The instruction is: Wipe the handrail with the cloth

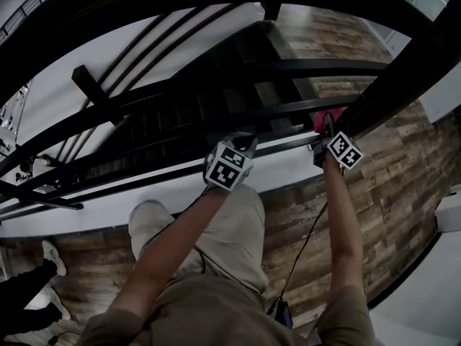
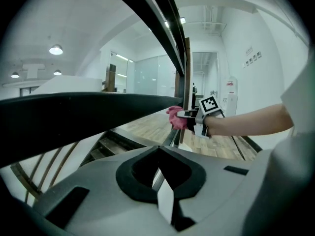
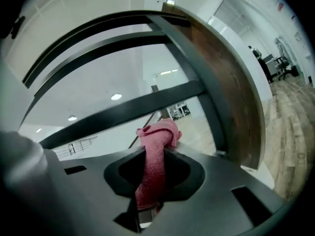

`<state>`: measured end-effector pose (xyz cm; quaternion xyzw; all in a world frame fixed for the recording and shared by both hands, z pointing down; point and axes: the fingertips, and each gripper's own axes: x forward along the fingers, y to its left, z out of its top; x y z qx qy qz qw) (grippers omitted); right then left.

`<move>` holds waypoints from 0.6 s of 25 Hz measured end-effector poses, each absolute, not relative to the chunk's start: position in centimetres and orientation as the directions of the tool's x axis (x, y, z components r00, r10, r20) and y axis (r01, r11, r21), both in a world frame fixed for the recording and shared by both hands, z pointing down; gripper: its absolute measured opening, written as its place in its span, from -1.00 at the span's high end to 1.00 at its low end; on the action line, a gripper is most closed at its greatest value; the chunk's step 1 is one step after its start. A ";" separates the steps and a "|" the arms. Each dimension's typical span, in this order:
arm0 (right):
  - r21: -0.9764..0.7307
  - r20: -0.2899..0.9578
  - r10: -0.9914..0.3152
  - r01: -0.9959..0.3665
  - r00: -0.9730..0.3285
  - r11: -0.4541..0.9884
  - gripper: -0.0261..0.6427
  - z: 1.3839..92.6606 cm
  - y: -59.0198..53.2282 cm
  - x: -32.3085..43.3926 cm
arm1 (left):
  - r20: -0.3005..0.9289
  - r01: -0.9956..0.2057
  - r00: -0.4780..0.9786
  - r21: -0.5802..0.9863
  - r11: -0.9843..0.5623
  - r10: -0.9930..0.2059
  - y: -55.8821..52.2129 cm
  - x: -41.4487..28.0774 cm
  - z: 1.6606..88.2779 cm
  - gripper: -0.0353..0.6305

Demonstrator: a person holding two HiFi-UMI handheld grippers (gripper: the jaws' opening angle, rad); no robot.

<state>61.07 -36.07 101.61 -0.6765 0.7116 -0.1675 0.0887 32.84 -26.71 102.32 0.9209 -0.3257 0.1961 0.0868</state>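
Note:
A pink cloth (image 1: 321, 118) is pinched in my right gripper (image 1: 328, 130), which is shut on it and presses it against the lower edge of the wide dark handrail (image 1: 392, 85). In the right gripper view the cloth (image 3: 153, 161) hangs bunched between the jaws of the right gripper (image 3: 149, 183), beside a brown-faced rail (image 3: 231, 92). My left gripper (image 1: 241, 148) hovers by the thin lower bars (image 1: 288, 108), left of the right one. Its jaws appear shut with nothing between them at the left gripper (image 2: 160, 178). That view also shows the cloth (image 2: 175, 117) and the right gripper (image 2: 189, 116) ahead.
Dark stairs (image 1: 238, 85) drop away below the railing. Wood-plank floor (image 1: 403, 179) lies under me, with white flooring at the right. A cable and dark pouch (image 1: 283, 310) hang by my hip. Another person's shoes (image 1: 52, 256) stand at the lower left.

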 end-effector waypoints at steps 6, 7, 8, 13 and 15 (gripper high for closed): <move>-0.277 0.176 -0.903 -0.900 -0.393 0.337 0.68 106.6 -28.7 41.3 | 0.426 -0.693 0.649 -0.010 -0.721 -0.630 -24.5 27.2 104.0 0.85; -0.246 0.184 -0.877 -0.884 -0.444 0.397 0.68 106.9 -27.8 37.6 | 0.433 -0.724 0.618 -0.013 -0.690 -0.656 -24.4 24.9 104.7 0.85; -0.216 0.195 -0.847 -0.864 -0.495 0.455 0.68 107.2 -26.9 33.8 | 0.442 -0.753 0.586 -0.013 -0.657 -0.680 -24.3 22.3 105.3 0.85; -0.073 0.284 -0.642 -0.684 -0.712 0.726 0.68 107.4 -22.8 16.3 | 0.479 -0.864 0.418 -0.052 -0.501 -0.772 -20.9 8.2 106.1 0.85; -0.033 0.325 -0.543 -0.583 -0.774 0.811 0.67 106.8 -21.3 9.4 | 0.486 -0.906 0.330 -0.078 -0.416 -0.810 -19.4 1.7 105.4 0.85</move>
